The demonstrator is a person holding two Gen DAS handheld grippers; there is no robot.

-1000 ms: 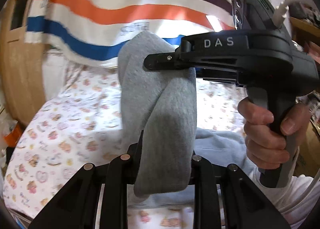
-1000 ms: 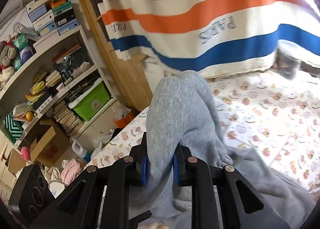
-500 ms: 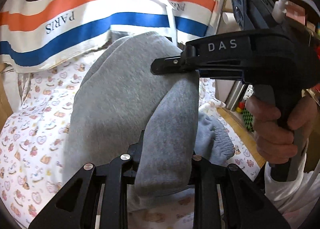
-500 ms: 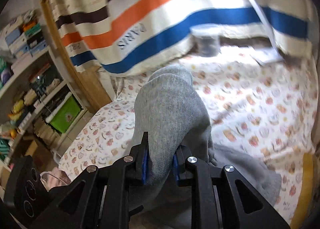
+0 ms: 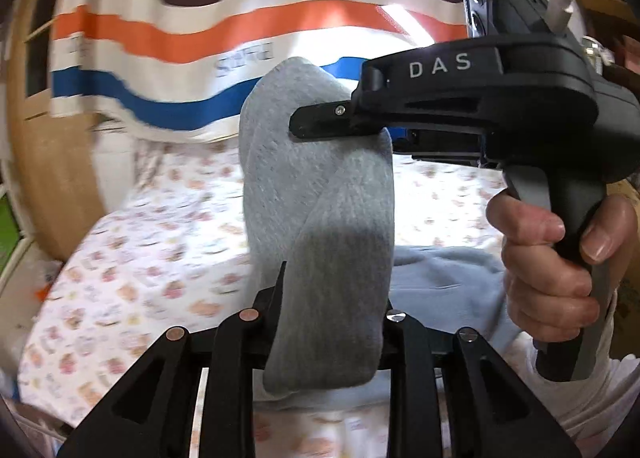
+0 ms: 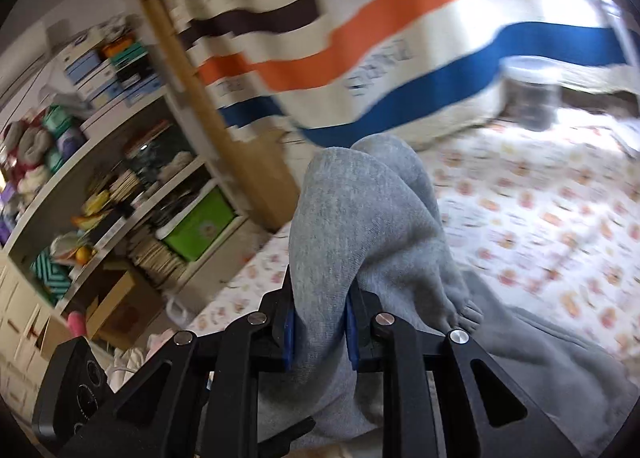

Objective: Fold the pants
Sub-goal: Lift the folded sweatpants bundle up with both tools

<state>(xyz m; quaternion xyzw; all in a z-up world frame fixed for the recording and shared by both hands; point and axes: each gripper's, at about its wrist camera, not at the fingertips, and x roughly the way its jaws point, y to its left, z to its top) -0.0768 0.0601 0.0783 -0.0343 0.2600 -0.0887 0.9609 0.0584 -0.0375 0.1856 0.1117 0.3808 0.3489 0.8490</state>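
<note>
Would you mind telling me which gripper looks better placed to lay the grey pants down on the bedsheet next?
Probably the right gripper: it pinches the grey pants at the raised top fold, beyond the left gripper, so it can likely carry that fold down onto the bedsheet.

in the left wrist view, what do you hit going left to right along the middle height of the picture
wooden frame → patterned bedsheet → grey pants held up by both tools → bedsheet again → hand gripping the right tool's handle
</note>
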